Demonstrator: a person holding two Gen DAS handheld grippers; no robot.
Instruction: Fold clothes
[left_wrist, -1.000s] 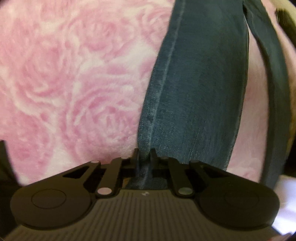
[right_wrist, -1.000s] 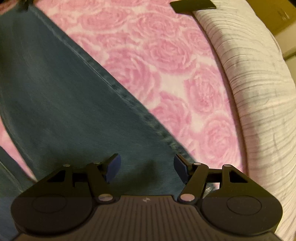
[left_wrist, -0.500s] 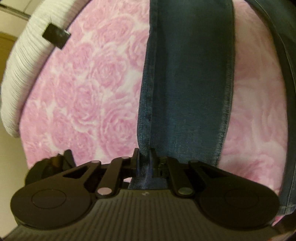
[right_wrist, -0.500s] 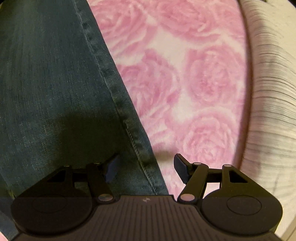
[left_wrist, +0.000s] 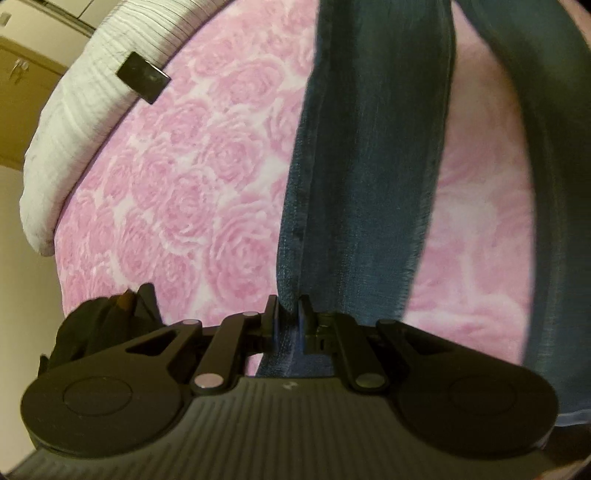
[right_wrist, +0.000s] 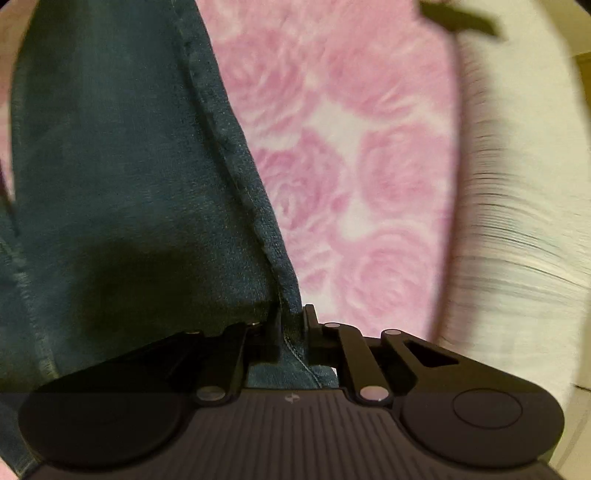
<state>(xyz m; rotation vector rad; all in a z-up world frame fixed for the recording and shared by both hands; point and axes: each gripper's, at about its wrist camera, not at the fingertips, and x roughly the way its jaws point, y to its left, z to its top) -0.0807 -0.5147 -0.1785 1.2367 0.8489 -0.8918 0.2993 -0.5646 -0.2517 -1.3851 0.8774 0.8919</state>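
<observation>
Since a moment ago the right claw (right_wrist: 290, 325) has closed on the jeans (right_wrist: 129, 166) seam; left claw (left_wrist: 288, 317) still grips another seam above the pink blanket (left_wrist: 177, 192).

Pink rose-print blanket (left_wrist: 192, 192) covers the bed. White ribbed cover (left_wrist: 74, 122) runs along its edge. Small black flat object (left_wrist: 143, 82) sits at the blanket-cover boundary. Wooden cabinet (left_wrist: 22, 85) beyond.

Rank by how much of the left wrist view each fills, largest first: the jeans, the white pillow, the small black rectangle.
1. jeans
2. white pillow
3. small black rectangle
The jeans hang nearest the camera, which enlarges them.
</observation>
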